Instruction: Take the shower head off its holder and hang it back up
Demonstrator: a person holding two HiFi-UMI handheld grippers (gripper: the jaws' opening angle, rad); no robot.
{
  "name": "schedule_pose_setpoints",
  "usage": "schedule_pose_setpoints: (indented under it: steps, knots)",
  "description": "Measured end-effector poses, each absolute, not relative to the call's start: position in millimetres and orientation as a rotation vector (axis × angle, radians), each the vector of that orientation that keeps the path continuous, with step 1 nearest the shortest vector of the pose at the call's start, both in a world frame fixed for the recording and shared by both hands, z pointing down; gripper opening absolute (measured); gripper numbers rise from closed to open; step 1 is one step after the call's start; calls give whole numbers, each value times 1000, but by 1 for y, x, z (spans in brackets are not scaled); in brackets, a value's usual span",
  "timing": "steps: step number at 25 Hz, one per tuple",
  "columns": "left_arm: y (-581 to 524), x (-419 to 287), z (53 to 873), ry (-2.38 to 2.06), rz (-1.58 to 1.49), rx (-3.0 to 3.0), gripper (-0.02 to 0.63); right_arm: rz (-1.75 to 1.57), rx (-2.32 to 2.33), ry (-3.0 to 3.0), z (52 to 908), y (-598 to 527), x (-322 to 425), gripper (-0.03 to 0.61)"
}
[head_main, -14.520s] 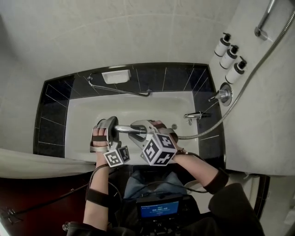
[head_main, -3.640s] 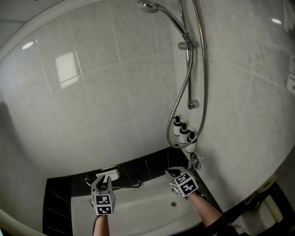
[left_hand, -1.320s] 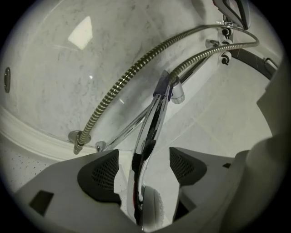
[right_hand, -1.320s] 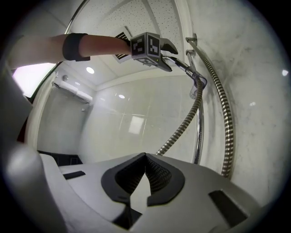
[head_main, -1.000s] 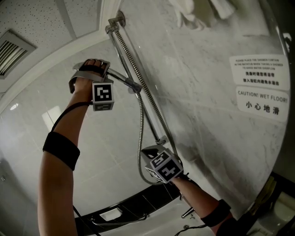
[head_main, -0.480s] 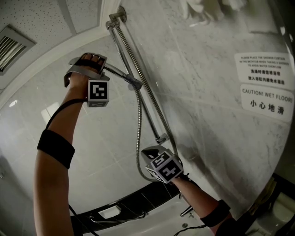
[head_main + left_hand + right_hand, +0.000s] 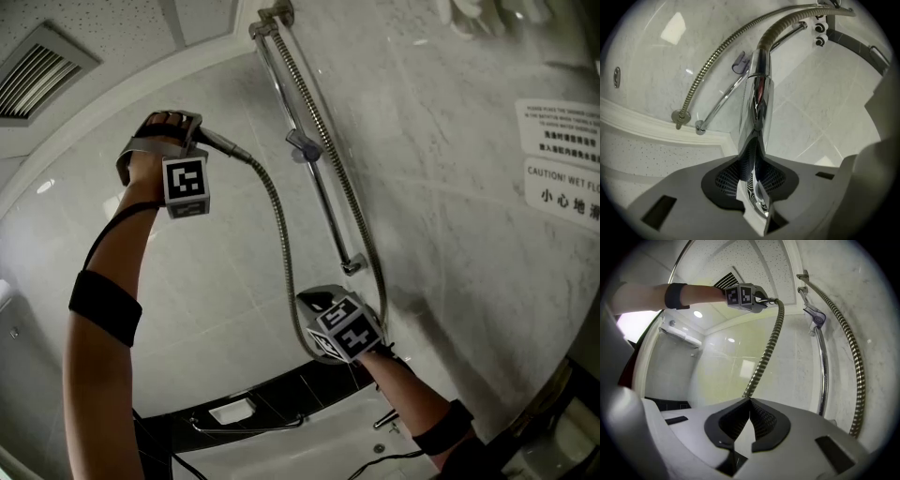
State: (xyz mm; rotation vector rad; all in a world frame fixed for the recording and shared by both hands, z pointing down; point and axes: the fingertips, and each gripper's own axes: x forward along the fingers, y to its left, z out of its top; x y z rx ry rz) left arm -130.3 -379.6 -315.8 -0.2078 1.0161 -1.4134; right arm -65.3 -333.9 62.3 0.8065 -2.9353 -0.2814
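High at the left, the left hand-held gripper (image 7: 187,131) grips the shower head (image 7: 757,108) by its chrome handle, and its jaws have just been closing on it. The head is clear of its holder (image 7: 305,147) on the slide rail (image 7: 323,187). The metal hose (image 7: 279,225) curves down to the right hand-held gripper (image 7: 319,302), whose jaws are pressed together on nothing, the hose just past their tips.
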Motion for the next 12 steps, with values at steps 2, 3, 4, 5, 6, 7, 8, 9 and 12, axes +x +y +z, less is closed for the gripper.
schedule_pose_setpoints:
  steps: [2,3,4,5,6,7,8,9,12]
  knots:
    - [-371,-149,-296,1055,-1456,-289,84,-272,788,-2935,69,-327,-68,21]
    - [-367,-160,-284,1073,-1479,-328,84,-261,782,-2935,73,-323,-68,21]
    - [-363,-171,-274,1087,-1498,-356,84,-248,778,-2935,77,-320,-68,21]
    - [-360,-183,-265,1098,-1512,-370,84,-235,777,-2936,81,-317,-68,21]
    - [-357,-196,-257,1108,-1524,-372,84,-222,777,-2938,84,-315,-68,21]
    - [-353,-210,-248,1124,-1539,-381,84,-209,777,-2940,87,-313,-69,21]
    - [-347,-223,-236,1147,-1563,-412,84,-195,775,-2941,91,-310,-70,21]
    - [-340,-235,-221,1175,-1586,-454,84,-182,773,-2942,94,-307,-71,21]
    - [-325,-270,-181,1248,-1622,-551,84,-156,764,-2946,106,-301,-78,21]
